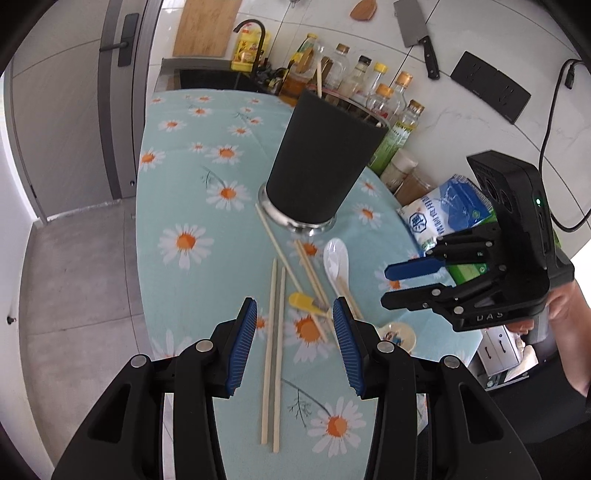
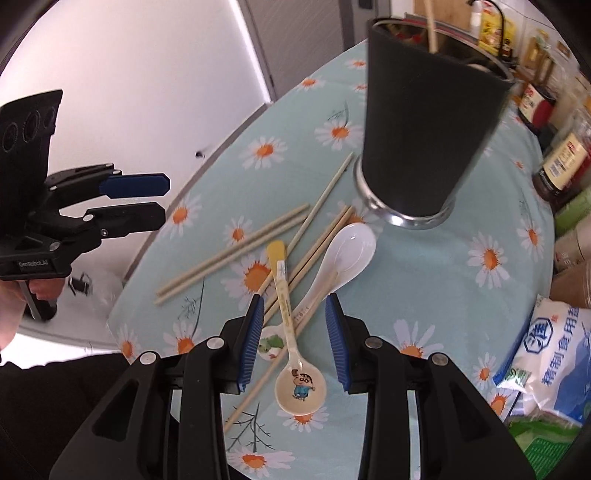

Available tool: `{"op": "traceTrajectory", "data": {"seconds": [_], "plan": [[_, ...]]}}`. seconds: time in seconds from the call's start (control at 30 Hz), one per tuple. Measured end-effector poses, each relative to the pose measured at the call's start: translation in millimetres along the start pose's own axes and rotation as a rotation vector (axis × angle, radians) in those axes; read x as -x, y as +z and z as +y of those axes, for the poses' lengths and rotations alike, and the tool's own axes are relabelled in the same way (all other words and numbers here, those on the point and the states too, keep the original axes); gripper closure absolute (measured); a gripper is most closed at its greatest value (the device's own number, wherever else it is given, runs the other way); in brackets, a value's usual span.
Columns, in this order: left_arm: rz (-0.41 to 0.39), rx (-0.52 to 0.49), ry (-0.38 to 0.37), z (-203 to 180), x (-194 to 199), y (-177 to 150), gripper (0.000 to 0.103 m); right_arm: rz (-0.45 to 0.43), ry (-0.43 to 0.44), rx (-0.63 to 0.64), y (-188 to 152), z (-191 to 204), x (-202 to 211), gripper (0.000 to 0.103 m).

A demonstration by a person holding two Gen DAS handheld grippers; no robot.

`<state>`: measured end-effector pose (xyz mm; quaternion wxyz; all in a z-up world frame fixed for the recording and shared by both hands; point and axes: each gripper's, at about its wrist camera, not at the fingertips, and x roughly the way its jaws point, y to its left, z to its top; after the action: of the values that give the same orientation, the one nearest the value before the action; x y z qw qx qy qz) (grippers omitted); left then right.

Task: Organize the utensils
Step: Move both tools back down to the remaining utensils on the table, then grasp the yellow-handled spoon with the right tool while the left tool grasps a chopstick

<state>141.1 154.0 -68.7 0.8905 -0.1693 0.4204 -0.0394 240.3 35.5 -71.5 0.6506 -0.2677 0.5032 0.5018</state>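
A black utensil cup [image 1: 321,158] [image 2: 424,129] stands on the daisy tablecloth [image 1: 192,177] [image 2: 480,221] with one chopstick [image 2: 430,22] in it. Loose chopsticks [image 1: 273,354] [image 2: 236,251], a white spoon [image 1: 336,258] [image 2: 347,254] and a cartoon spoon with a yellow handle [image 2: 295,354] [image 1: 304,301] lie in front of it. My left gripper [image 1: 295,325] is open above a chopstick pair. My right gripper [image 2: 295,325] is open around the cartoon spoon's handle, and shows at right in the left wrist view [image 1: 410,282].
Bottles [image 1: 369,85] and a salt bag [image 1: 450,210] [image 2: 557,354] line the table's far and right side. A cleaver [image 1: 417,33] hangs on the wall. A sink with a black tap [image 1: 243,51] is behind the table. The floor lies left of the table edge.
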Motion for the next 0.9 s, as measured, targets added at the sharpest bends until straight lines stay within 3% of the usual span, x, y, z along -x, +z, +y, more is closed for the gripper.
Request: {"op": "traceTrajectory", "data": {"seconds": [0.27, 0.4, 0.47, 0.67, 0.87, 0.9], "plan": [[0.062, 0.035, 0.019, 8.7, -11.3, -31.8, 0.061, 0.138, -0.018, 0.147, 13.9, 19.0, -35.4, 0.068], [0.071, 0.055, 0.018, 13.3, -11.6, -40.4, 0.061, 0.215, -0.046, 0.21, 20.3, 24.9, -54.4, 0.082], [0.07, 0.063, 0.018, 15.4, -11.4, -43.1, 0.061, 0.247, -0.052, 0.233, 22.8, 26.8, -62.1, 0.082], [0.061, 0.09, 0.018, 21.6, -8.1, -46.8, 0.061, 0.294, -0.052, 0.243, 32.6, 26.5, -71.0, 0.083], [0.065, 0.094, 0.014, 23.2, -9.2, -48.2, 0.062, 0.357, -0.002, 0.173, 50.0, 15.8, -81.5, 0.083], [0.067, 0.094, 0.012, 23.4, -9.8, -48.1, 0.061, 0.362, 0.003, 0.167, 51.9, 13.1, -80.9, 0.087]]}}
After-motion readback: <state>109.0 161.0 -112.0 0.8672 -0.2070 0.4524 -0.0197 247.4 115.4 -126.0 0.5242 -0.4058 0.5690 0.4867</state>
